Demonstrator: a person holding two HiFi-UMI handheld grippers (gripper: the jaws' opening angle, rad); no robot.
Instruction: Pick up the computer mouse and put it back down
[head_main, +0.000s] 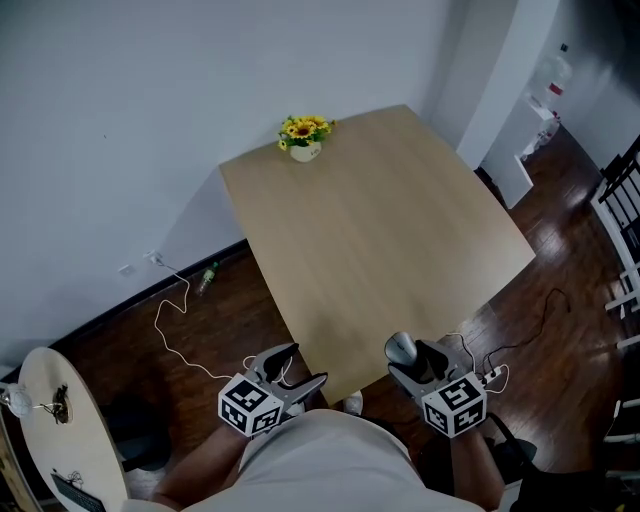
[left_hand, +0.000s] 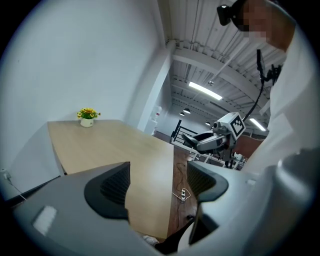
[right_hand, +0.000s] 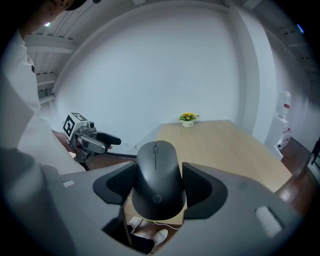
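- Black computer mouse sits pinched in my right gripper above the worktop's near edge, ready to set down.
- Left gripper, spread and empty, waits beside that edge.

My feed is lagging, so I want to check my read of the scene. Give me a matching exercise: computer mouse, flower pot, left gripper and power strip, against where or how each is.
Things:
1. computer mouse
2. flower pot
3. left gripper
4. power strip

Places or states:
A. on the floor
B. at the far corner of the table
C. open, nothing between its fingers
D. gripped by the right gripper

Pairs: 1-D, 2-B, 3-C, 4-A
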